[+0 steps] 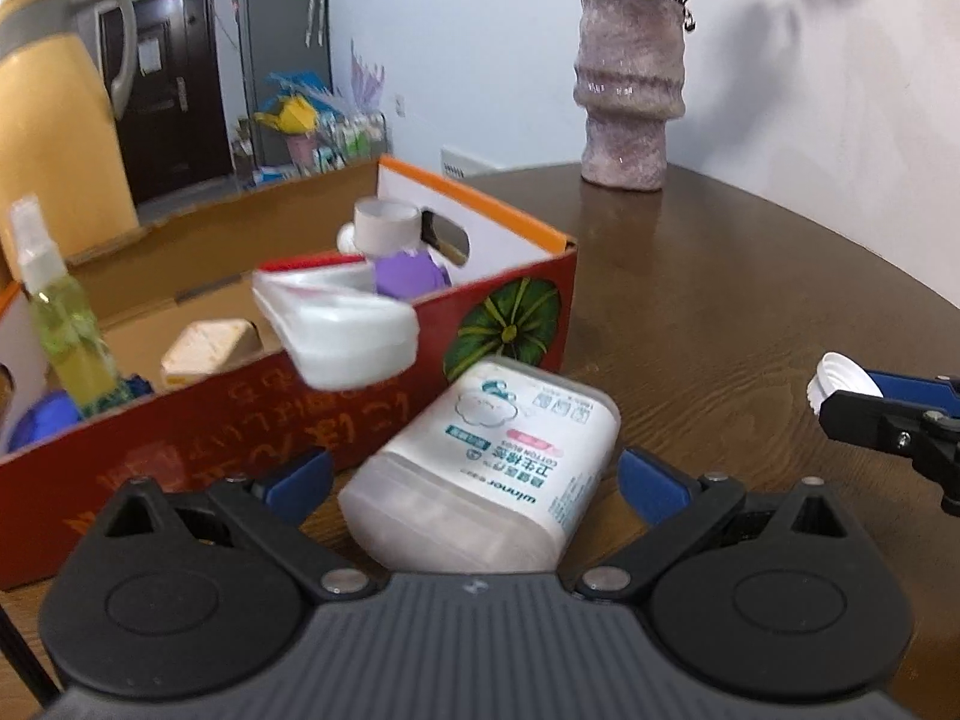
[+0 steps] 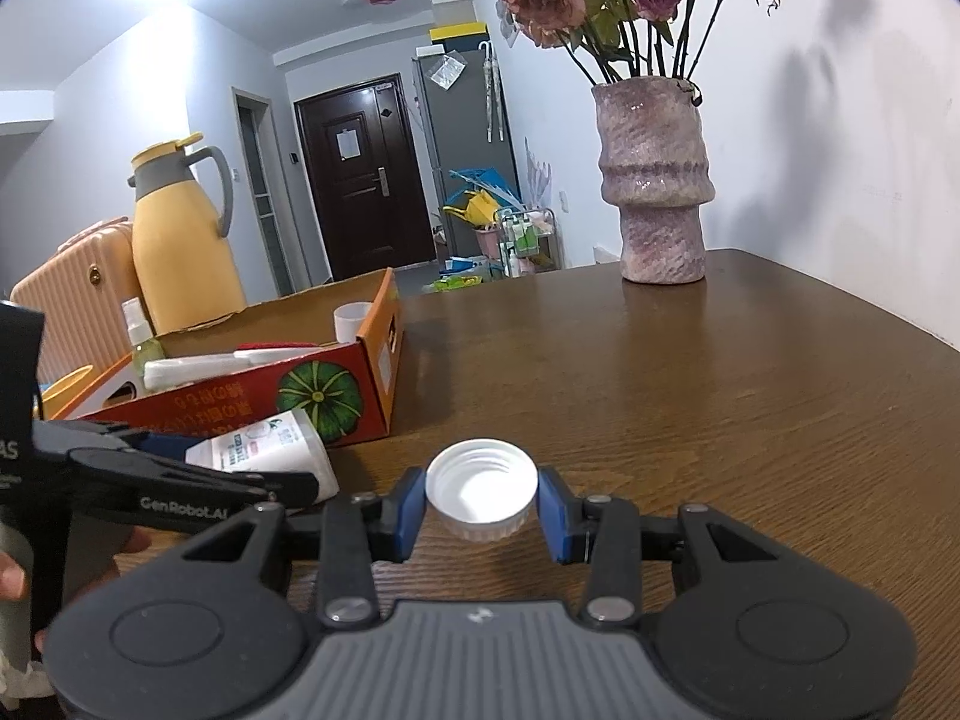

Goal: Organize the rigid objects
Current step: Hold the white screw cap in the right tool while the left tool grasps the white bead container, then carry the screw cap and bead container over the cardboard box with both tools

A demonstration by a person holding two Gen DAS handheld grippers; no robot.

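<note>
A round dark wooden counter fills both views. On it, ahead and to the left of the right gripper, stands an open red cardboard box printed with a green pumpkin. Behind the box is a yellow thermos jug with a grey handle. Far ahead of the right gripper, near the wall, a mottled pink vase holds dried roses.

Inside the box, seen from the left wrist, are a spray bottle of yellow-green liquid at the left end, a white lidded container against the near wall, a purple object and a white cup towards the far end.

The left gripper is closed on a white cotton-swab box, which lies tilted between its blue pads, close against the outside of the red box. Whether it rests on the counter cannot be told.

The right gripper clamps a white threaded bottle cap, open side up, between its blue pads, just above the counter and to the right of the left gripper.
</note>
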